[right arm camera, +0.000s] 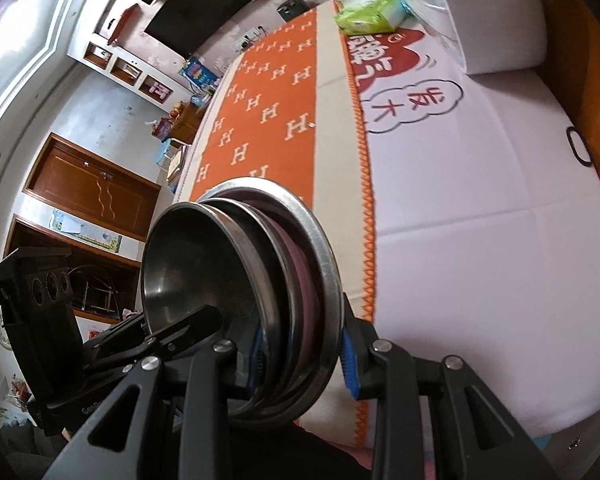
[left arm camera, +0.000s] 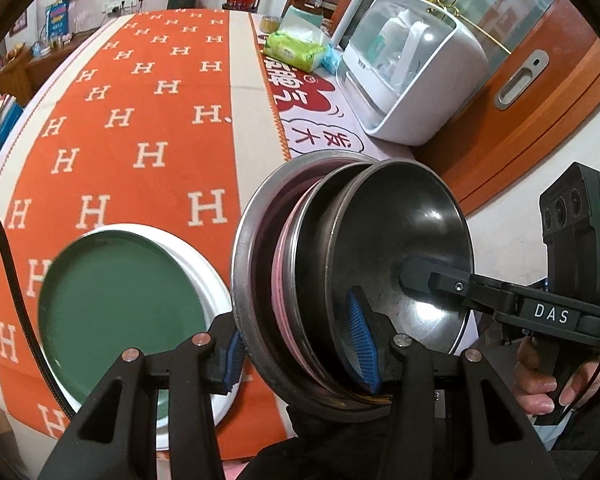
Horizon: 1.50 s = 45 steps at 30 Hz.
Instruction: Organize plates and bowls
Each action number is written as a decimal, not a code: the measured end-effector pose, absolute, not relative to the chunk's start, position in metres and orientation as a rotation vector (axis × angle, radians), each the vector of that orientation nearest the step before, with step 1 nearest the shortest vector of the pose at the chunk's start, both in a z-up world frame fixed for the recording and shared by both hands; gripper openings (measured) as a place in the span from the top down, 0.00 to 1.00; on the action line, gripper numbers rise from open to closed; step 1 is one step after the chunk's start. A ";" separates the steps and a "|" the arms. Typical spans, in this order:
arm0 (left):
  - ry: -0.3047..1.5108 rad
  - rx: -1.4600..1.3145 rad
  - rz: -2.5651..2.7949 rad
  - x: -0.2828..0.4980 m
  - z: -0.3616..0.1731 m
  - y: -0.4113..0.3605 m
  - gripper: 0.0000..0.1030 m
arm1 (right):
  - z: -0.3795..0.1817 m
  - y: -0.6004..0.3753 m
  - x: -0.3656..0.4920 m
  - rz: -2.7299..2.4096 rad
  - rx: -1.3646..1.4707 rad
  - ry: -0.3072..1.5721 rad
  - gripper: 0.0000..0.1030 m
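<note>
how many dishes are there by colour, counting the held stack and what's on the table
Metal, in the stack held between both grippers: 3 (a large plate, a middle dish, a bowl).
Pink, in that stack: 1.
Green plate on the table: 1.
White plate under it: 1.
Total: 6.

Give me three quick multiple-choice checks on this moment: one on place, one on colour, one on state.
1. Where is the green plate?
A. On the orange cloth
B. In the nested stack
C. Inside the white appliance

2. What colour are the gripper pads?
A. Red
B. Blue
C. Yellow

3. How is the stack held?
A. Lying flat on the table
B. By one gripper only
C. Tilted on edge, clamped by the left gripper and right gripper

Answers: 1 A, it lies on the H-patterned cloth; 2 B, ribbed blue pads show; 3 C, both grip its rims.
</note>
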State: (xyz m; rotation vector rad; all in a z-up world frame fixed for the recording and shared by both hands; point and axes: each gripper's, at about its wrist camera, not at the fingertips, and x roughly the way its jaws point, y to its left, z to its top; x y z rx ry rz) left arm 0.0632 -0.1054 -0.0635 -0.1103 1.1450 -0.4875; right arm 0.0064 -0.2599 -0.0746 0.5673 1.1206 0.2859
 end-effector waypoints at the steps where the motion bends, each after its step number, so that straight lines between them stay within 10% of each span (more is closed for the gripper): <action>1: 1.142 -0.108 -0.489 0.064 -0.062 -0.101 0.57 | -0.073 -0.256 0.007 0.286 0.566 1.117 0.70; 45: 1.414 0.047 -0.623 0.130 -0.122 0.063 0.56 | -0.131 -0.081 0.035 0.110 0.725 1.245 0.68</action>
